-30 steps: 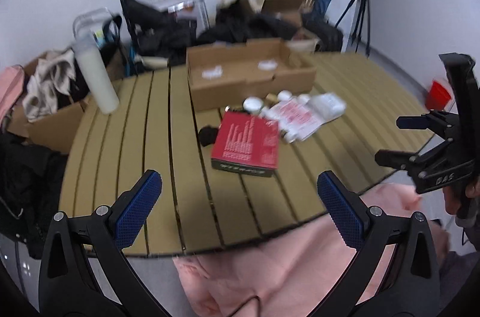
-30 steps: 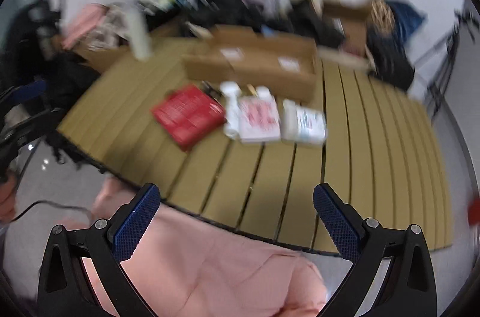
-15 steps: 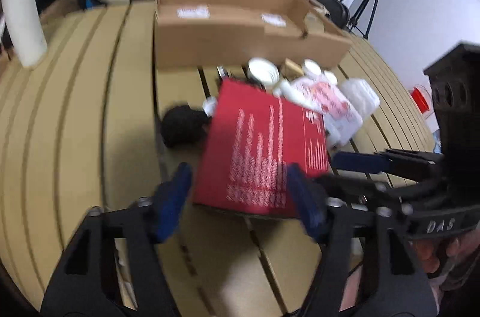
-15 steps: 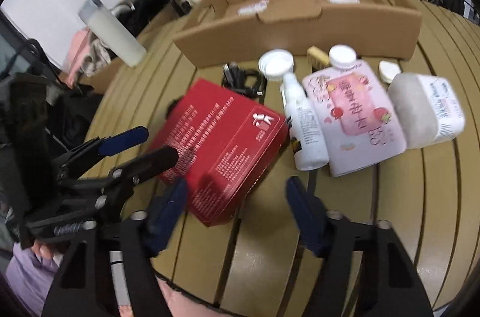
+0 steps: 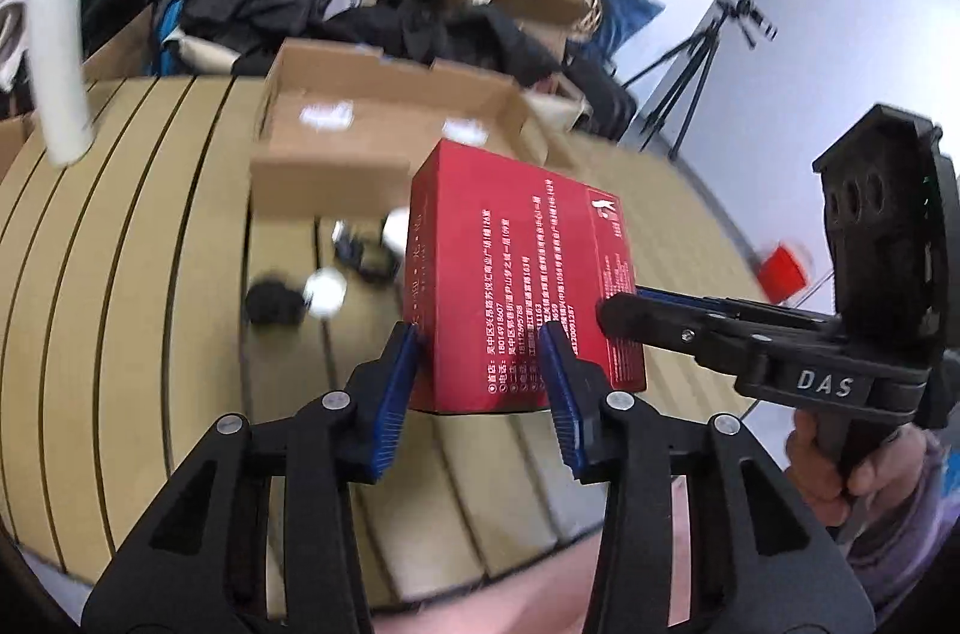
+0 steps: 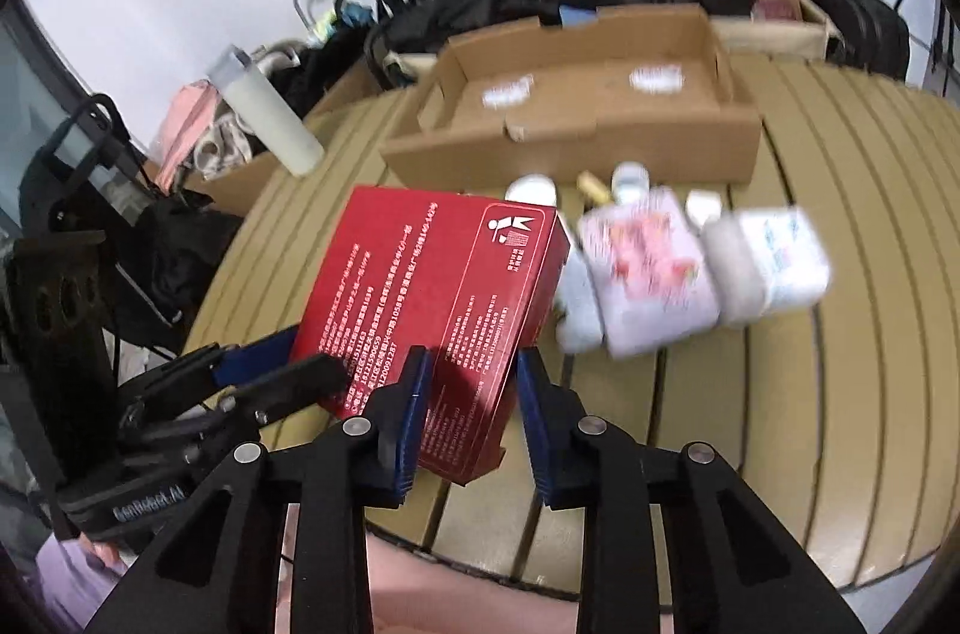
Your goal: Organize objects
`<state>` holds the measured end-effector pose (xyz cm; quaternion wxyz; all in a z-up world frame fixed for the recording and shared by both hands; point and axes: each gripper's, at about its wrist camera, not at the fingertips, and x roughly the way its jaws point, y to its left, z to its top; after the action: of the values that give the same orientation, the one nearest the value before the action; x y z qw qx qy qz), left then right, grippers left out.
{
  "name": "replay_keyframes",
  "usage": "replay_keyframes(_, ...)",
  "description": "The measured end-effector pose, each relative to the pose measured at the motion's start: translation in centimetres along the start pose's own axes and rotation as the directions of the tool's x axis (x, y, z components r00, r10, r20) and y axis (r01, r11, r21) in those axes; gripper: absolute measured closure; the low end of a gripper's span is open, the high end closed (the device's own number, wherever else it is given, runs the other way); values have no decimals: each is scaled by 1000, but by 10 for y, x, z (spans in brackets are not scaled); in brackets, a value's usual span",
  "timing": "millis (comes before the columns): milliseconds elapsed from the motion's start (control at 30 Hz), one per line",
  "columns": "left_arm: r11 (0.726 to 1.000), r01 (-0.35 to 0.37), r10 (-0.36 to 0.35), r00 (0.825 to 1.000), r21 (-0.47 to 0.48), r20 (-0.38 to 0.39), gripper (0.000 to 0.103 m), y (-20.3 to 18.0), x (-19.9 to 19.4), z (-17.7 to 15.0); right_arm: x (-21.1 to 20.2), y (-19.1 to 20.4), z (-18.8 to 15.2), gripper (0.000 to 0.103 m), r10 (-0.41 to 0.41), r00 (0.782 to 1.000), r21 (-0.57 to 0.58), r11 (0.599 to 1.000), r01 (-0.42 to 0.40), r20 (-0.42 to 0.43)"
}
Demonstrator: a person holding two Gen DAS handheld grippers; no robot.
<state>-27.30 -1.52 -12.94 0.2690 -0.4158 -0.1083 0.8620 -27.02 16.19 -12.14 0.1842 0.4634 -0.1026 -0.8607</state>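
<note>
The red box (image 5: pixel 522 274) is now lifted and tilted above the slatted table (image 5: pixel 150 274). Both claws have just been closing; the left gripper (image 5: pixel 480 388) and the right gripper (image 6: pixel 468 394) pinch its near edge. Behind stands the open cardboard box (image 6: pixel 600 124).

Both views are wrist fisheyes, each looking forward and steeply down along its own blue-padded fingers, very close to the slatted table (image 5: pixel 150 274). The left wrist view faces across the table toward the cluttered back wall; the right gripper (image 5: pixel 618 301) enters from its right edge. The right wrist view faces the same way from further right; the left gripper (image 6: pixel 300 364) enters at its left. Shared: the red box (image 5: pixel 516 274) (image 6: pixel 432 298) close up, the cardboard tray (image 5: pixel 384 130) (image 6: pixel 576 106), and the white cylinder (image 5: pixel 57 64) (image 6: pixel 264 118).
</note>
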Motion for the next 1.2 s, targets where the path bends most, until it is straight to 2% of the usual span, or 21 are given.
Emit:
replay_keyframes(100, 1000, 15, -14, 1000, -19, 23, 65, 12, 9, 49, -1, -2, 50, 71, 0, 999, -29, 1000, 1, 33)
replay_keyframes(167, 1000, 0, 1, 999, -32, 38, 65, 24, 21, 79, 11, -7, 80, 71, 9, 1000, -27, 1000, -8, 14)
replay_keyframes(267, 996, -76, 77, 997, -40, 19, 65, 49, 58, 128, 42, -13, 133, 71, 20, 1000, -29, 999, -20, -18)
replay_keyframes(367, 988, -153, 152, 988, -33, -36, 65, 70, 101, 153, 90, -26, 183, 71, 6, 1000, -21, 1000, -6, -15)
replay_keyframes(400, 981, -191, 188, 979, -36, -74, 65, 84, 124, 162, 114, -33, 199, 71, -4, 1000, -9, 1000, 4, -29)
replay_keyframes(500, 954, -296, 288, 948, -46, -133, 62, 115, 167, 176, 183, -46, 225, 71, -26, 994, 1, 1000, 26, -109)
replay_keyframes(533, 949, -310, 300, 945, -55, -131, 62, 123, 175, 176, 203, -49, 227, 71, -34, 990, 3, 999, 35, -137)
replay_keyframes(600, 932, -359, 350, 927, -52, -137, 62, 133, 185, 176, 244, -50, 228, 71, -108, 976, -21, 994, 106, -191)
replay_keyframes(633, 933, -356, 346, 928, -50, -141, 60, 134, 186, 177, 256, -51, 227, 71, -125, 968, -42, 992, 119, -219)
replay_keyframes(667, 939, -339, 329, 934, -52, -139, 54, 134, 184, 176, 261, -52, 227, 71, -108, 967, -43, 994, 101, -230)
replay_keyframes(700, 949, -309, 301, 946, -57, -122, 49, 132, 177, 174, 258, -55, 227, 71, -70, 976, -24, 997, 67, -204)
replay_keyframes(733, 955, -291, 285, 954, -51, -96, 37, 127, 168, 173, 254, -58, 228, 70, -58, 979, -18, 998, 56, -196)
replay_keyframes(767, 952, -305, 302, 951, -31, -70, 32, 119, 156, 172, 249, -59, 228, 70, -60, 979, -23, 998, 57, -194)
replay_keyframes(867, 935, -352, 353, 935, 29, -37, 29, 95, 125, 175, 220, -58, 229, 67, -99, 980, -70, 994, 88, -171)
replay_keyframes(900, 929, -368, 370, 928, 49, -37, 26, 83, 109, 175, 203, -56, 227, 61, -100, 981, -88, 992, 86, -164)
replay_keyframes(933, 919, -388, 391, 920, 65, -39, 16, 75, 97, 174, 187, -55, 226, 57, -105, 982, -101, 991, 90, -157)
replay_keyframes(967, 901, -424, 429, 903, 87, -40, 7, 65, 79, 173, 159, -54, 223, 45, -112, 985, -122, 988, 96, -134)
replay_keyframes(1000, 881, -462, 467, 884, 101, -35, 5, 57, 63, 171, 141, -54, 222, 32, -117, 986, -136, 986, 100, -120)
replay_keyframes(1067, 851, -508, 514, 858, 131, -9, 5, 39, 26, 166, 94, -49, 214, 24, -127, 988, -168, 980, 111, -90)
replay_keyframes(1133, 843, -521, 525, 851, 136, 6, 3, 22, -9, 160, 42, -43, 203, 24, -148, 987, -200, 971, 134, -61)
replay_keyframes(1200, 848, -517, 519, 855, 119, 18, 0, 5, -43, 152, -10, -38, 190, 23, -190, 981, -224, 958, 180, -27)
